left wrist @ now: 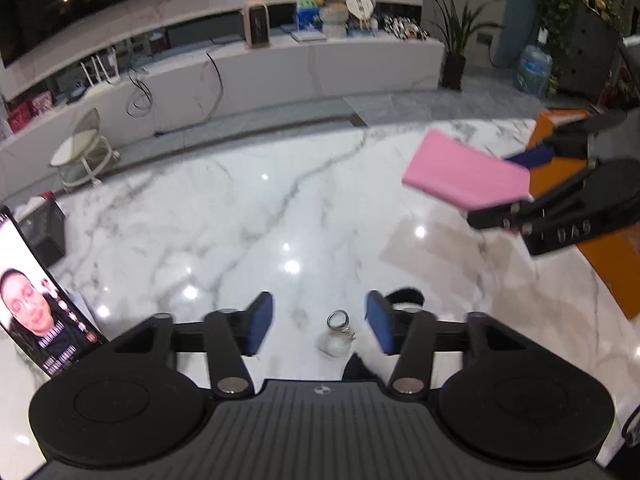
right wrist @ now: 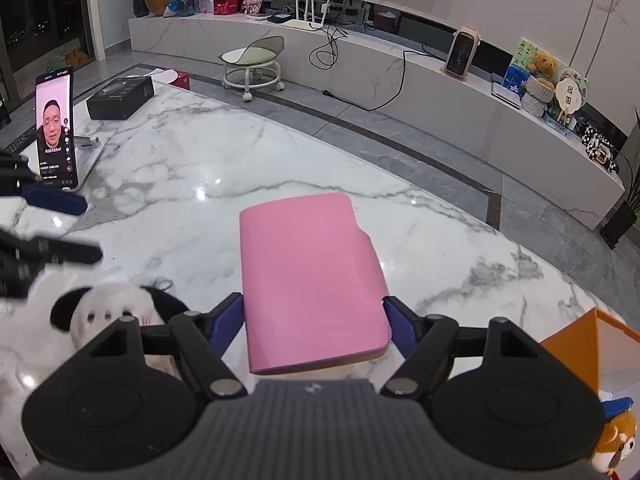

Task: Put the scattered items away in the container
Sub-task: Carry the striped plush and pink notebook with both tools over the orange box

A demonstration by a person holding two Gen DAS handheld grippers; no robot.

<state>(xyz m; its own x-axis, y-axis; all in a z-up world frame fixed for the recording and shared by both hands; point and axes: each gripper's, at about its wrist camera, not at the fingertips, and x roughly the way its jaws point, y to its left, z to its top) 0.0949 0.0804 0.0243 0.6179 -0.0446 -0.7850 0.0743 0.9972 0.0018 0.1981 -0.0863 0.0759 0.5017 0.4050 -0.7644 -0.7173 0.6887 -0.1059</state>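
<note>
Right gripper (right wrist: 314, 320), jaws clamped on the pink notebook (right wrist: 310, 276) edges only, could drop it before the orange box (right wrist: 576, 344) lower right; left gripper (left wrist: 320, 322) jaws apart.

Both views are lit by indoor ceiling light, moderately bright, with small round white glare spots on the glossy white grey-veined marble tabletop (left wrist: 240, 216). The left wrist view is softly blurred throughout, most around the flat pink rectangular pad (left wrist: 466, 178) at right. The right wrist view is sharper. Fisheye distortion bends the long white marble wall console (right wrist: 400, 68) and darkens the corners. The upright lit phone screen (right wrist: 55, 128) glows brightly.
</note>
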